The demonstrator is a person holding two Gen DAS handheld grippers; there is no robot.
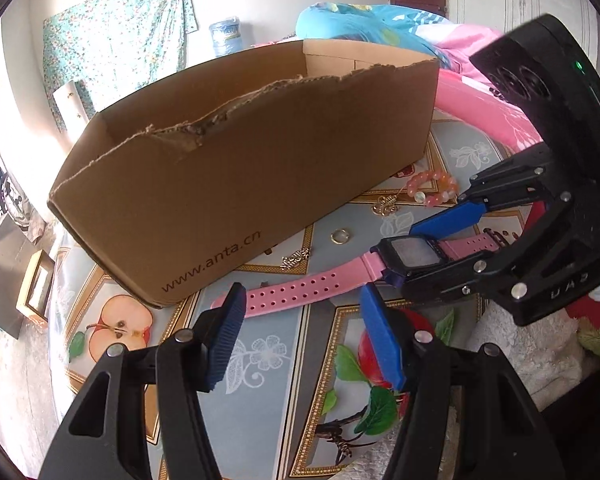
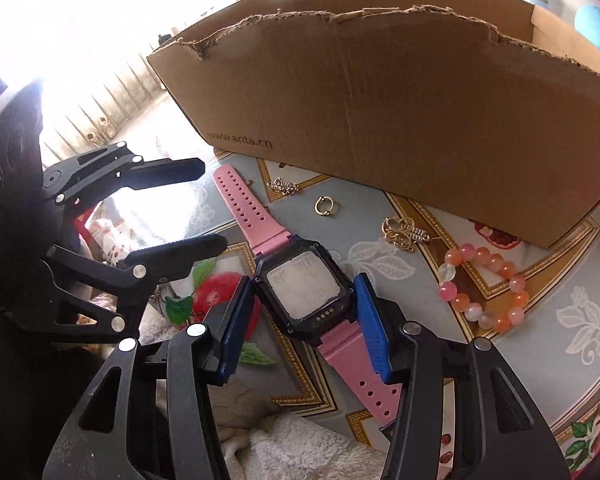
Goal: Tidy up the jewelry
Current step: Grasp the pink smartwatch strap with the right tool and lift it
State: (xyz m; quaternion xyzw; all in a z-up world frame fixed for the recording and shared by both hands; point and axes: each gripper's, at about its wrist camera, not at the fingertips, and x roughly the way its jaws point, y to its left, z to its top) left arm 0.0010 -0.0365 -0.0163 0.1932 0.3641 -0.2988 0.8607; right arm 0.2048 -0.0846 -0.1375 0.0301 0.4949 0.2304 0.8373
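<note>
Right gripper (image 2: 304,320) straddles the watch (image 2: 302,288): blue pads flank the black case left and right, touching or a hair off, can't tell which. No lift visible; the pink strap lies flat on the table. Left gripper (image 1: 302,340) is released, nothing between its pads, hovering above the table near the strap's free end.

Count: one watch, one bead bracelet (image 2: 486,288), one gold ring (image 2: 324,205), two metal charms: a gold filigree charm (image 2: 402,233) and a silver charm (image 2: 284,186). One cardboard box (image 2: 400,120), open top, torn rim, "www.anta.cn" printed on its side.

From the watch in the right wrist view: ring at 12, filigree charm at 1, bracelet at 3, silver charm at 12 just beside the strap tip, left gripper at 9. All loose pieces are apart from each other and lie along the near wall of the box, which blocks the view of the box's inside.

Surface: tablecloth (image 1: 284,360) with fruit and flower print, gold borders. Room: floral curtain (image 1: 116,32), water jug (image 1: 226,36), pink and blue bedding (image 1: 380,24) behind the box.
</note>
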